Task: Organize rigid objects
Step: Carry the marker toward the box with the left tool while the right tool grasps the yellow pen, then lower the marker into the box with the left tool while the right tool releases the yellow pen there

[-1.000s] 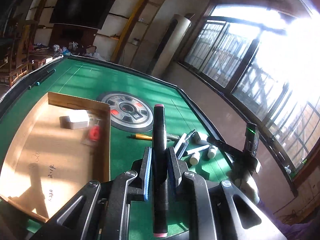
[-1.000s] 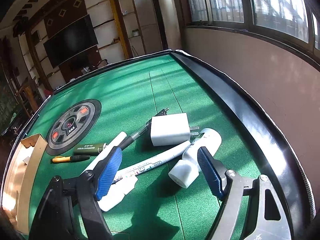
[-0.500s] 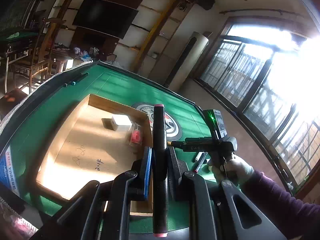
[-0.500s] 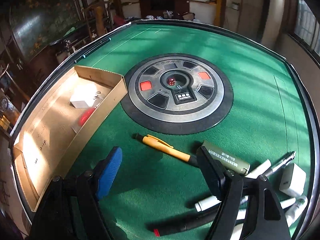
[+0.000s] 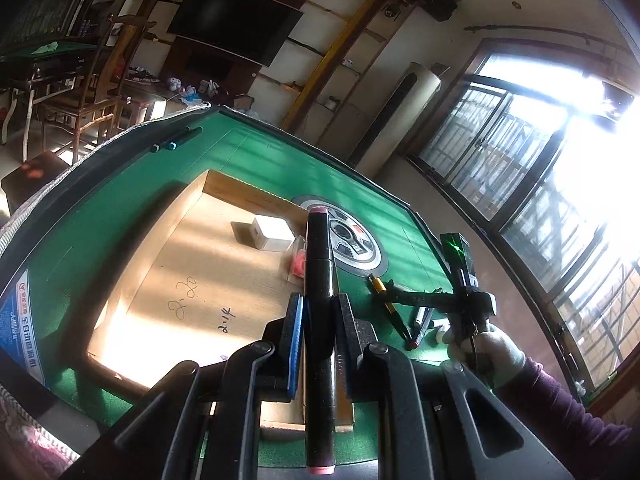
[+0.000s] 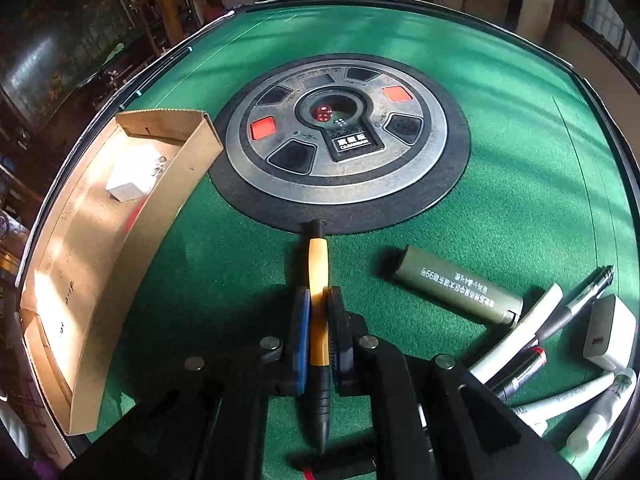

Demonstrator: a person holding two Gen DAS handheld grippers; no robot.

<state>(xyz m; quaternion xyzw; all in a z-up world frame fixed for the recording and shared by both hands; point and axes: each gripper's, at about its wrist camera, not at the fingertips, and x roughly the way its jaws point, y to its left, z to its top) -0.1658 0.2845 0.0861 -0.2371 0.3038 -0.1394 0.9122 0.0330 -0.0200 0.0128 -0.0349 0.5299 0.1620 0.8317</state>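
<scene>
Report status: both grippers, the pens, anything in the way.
Left gripper shut on black marker, over cardboard tray. Right gripper just closed on yellow pen. Path to tray clear.

We see a green felt desk (image 6: 500, 168), a silver-grey dial (image 6: 340, 140) with red squares, a yellow-and-black pen (image 6: 319, 280), a tan cardboard box (image 6: 100, 264) (handwriting inside) and a black pink-tipped marker (image 5: 319, 272).

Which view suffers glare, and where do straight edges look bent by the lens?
Left wrist view: sunlight through the window blows out the right side, and bright patches fall inside the cardboard box. Right wrist view: no glare; the green table edge and box wall curve strongly.
</scene>
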